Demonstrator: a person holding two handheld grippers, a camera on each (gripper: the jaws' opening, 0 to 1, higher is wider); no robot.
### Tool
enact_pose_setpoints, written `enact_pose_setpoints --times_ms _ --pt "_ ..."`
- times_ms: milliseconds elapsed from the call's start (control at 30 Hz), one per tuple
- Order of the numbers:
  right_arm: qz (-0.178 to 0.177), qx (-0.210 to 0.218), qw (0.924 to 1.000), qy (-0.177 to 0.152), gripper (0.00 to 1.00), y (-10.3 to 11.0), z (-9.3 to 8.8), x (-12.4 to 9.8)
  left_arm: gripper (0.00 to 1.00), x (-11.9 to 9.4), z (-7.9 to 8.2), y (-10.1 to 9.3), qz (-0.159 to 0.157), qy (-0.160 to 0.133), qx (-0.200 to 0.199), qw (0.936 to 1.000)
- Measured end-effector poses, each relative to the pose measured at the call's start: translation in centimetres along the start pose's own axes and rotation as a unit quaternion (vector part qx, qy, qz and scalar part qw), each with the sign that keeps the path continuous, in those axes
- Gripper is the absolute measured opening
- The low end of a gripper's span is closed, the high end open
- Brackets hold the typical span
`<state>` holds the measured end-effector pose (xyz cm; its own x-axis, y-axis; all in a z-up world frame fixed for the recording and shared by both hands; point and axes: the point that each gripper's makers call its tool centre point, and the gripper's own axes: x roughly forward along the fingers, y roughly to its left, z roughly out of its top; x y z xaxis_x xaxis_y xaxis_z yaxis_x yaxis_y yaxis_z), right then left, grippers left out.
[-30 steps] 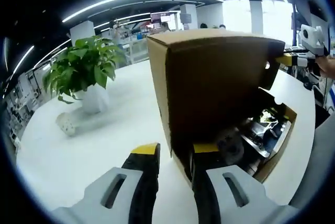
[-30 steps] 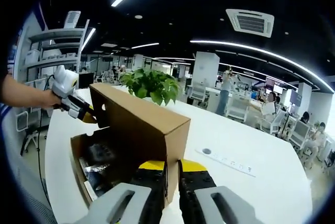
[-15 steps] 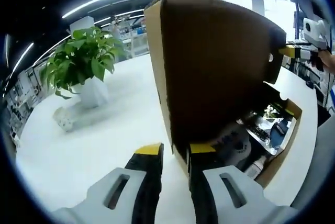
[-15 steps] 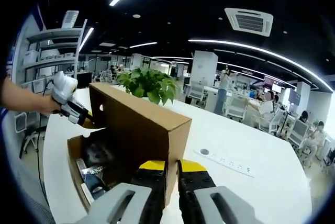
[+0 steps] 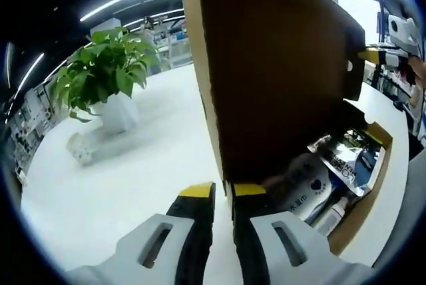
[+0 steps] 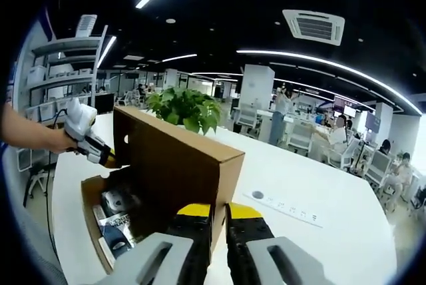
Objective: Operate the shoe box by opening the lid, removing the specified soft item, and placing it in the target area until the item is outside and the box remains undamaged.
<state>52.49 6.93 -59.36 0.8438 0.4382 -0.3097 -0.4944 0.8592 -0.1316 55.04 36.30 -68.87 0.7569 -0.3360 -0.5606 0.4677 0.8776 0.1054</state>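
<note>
Gripping the raised lid of the shoe box, we record both grippers closed on its cardboard edge. In the left gripper view, the left gripper has its yellow-tipped jaws drawn almost together, with the lid's near edge pinched between them. In the right gripper view, the right gripper stands likewise, its jaws nearly shut on the lid's opposite corner edge. There the left gripper also appears at the far end of the lid, held by a person's hand.

Lid: brown cardboard, standing up from the open box, on a white table.

Contents, seen in the left gripper view below the lid: a pale soft pouch printed with a dark heart and small lettering we cannot read; a glossy packet with white print, illegible to us; a small white bottle.

Surroundings: a potted plant on the table, well apart from the box; a white power strip lying on the table in the right gripper view.
</note>
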Motion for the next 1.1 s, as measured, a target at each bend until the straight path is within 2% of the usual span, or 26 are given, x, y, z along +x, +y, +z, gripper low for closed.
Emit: enact_pose_setpoints --times_ms 167,733,1100 --pt "-0.001 0.0 1.0 0.0 0.01 -0.1 0.0 0.1 0.02 0.1 0.1 -0.1 -0.002 0.0 -0.004 1.0" --pt "-0.004 -0.011 0.9999 0.001 0.03 -0.2 0.1 0.4 0.01 0.3 0.3 0.2 0.0 0.011 -0.015 0.9998" --pt "-0.004 -0.018 0.9997 0.017 0.04 0.1 -1.2 0.4 0.01 0.6 0.4 0.3 -0.001 0.019 -0.02 0.9996"
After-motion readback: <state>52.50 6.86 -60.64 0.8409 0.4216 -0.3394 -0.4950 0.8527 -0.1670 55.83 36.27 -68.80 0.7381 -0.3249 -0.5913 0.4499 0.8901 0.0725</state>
